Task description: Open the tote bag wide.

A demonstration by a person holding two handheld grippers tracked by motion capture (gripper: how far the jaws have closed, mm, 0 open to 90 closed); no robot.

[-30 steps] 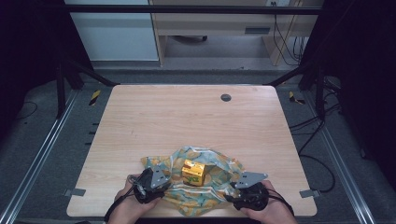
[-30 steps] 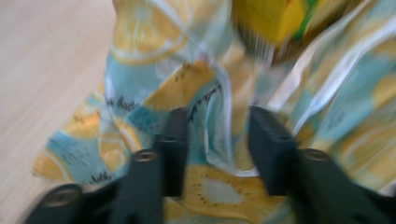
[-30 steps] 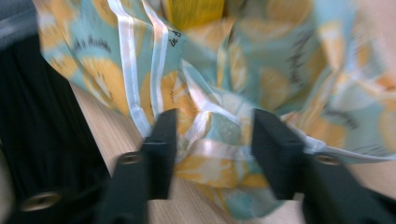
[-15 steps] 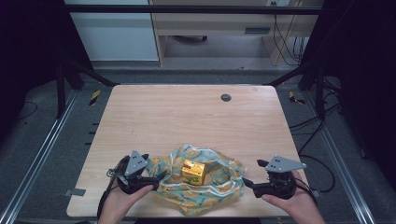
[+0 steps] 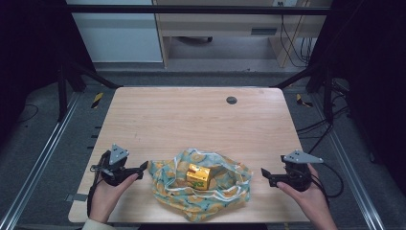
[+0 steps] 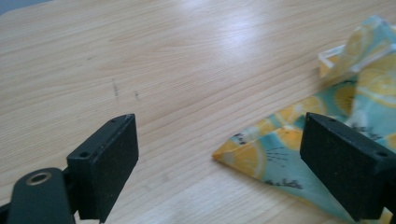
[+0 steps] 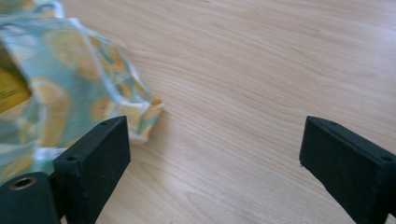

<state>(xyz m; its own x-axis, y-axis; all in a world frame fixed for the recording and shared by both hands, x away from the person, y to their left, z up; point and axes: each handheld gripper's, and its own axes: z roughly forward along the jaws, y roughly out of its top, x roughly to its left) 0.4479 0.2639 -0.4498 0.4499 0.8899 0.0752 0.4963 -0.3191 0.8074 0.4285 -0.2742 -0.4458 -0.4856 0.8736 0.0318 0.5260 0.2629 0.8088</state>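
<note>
Fingers of both grippers have just been opening and stand wide apart, nothing between them — left gripper (image 5: 141, 167) just beside the cloth (image 5: 201, 191), right gripper (image 5: 265, 176) a little off it. Box (image 5: 198, 175) sits on the cloth, near the counter's (image 5: 191, 120) front edge.

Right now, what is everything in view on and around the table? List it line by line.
cloth: one, teal with yellow lemon print, crumpled at the table's near edge
box: one, yellow, small, sitting on the cloth
table: one, light wood
round insert: one, dark, far side of the table
left gripper: one, black, open, beside the cloth's left corner
right gripper: one, black, open, right of the cloth
hands: two, holding the grippers
</note>
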